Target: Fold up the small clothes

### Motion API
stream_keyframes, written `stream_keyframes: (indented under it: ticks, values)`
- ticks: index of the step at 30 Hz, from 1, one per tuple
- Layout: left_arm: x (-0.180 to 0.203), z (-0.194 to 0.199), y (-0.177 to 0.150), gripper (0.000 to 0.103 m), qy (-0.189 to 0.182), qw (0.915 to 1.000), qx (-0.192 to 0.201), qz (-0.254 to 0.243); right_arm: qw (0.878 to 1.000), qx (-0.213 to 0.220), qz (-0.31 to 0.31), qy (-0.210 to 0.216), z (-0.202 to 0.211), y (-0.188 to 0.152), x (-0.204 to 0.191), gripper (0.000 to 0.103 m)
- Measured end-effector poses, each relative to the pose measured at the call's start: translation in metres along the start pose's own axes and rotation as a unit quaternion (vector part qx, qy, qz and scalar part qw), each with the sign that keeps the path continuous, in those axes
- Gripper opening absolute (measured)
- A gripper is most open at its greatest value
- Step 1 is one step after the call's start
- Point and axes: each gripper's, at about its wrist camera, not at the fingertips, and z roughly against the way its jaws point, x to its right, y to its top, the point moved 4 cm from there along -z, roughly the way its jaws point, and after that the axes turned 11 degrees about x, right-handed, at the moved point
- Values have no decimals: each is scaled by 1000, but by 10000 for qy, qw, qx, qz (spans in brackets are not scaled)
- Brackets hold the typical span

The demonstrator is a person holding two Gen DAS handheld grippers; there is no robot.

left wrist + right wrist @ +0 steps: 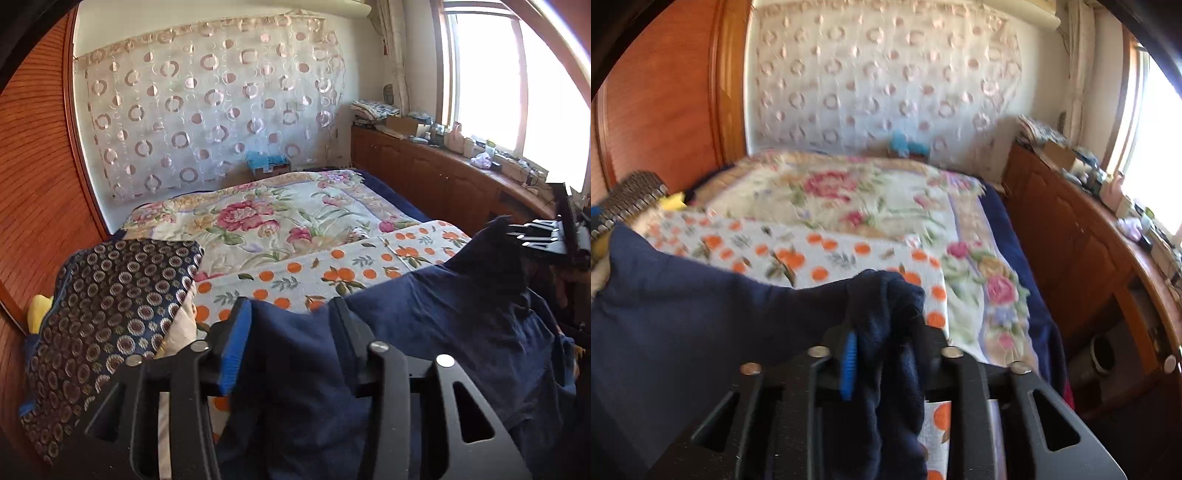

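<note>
Over the orange-print sheet (295,269), I carry a navy garment (424,314) stretched between both grippers.
Left gripper (291,317) has slackened, cloth loose between its jaws; right gripper (886,325) grasps a bunched corner, keeping the fabric spread for folding.

A garment (424,317) lies on the near part of the bed (266,218), over a towel (332,269). A cushion (110,306) sits left. A cabinet (436,173) runs along the right, below the window (484,85).

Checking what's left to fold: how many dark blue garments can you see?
1: the dark blue garment, stretched over the orange-print sheet between the left gripper and right gripper. Others may be hidden.
</note>
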Motion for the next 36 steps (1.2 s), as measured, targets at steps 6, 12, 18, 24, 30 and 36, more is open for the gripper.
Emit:
stream_keyframes:
  ticks: [6,12,18,24,30,36]
  values:
    - [11,35,-14,71,-169,9998,-63,-80,9994,86,-221,262,19,3,17,61]
    - [12,60,-58,72,-289,9990,-290,151,9980,78,-341,521,76,-42,64,61]
    - [12,80,-99,72,-209,9982,-530,164,9968,-149,-557,558,119,-92,87,61]
    - [13,94,-131,72,-174,9965,-722,384,9939,-400,-832,608,161,-136,103,54]
    - [16,101,-143,72,-130,9954,-768,550,9943,-648,-620,581,159,-142,101,29]
    - [25,100,-147,72,-140,9954,-816,479,9941,-793,-335,657,161,-136,91,2]
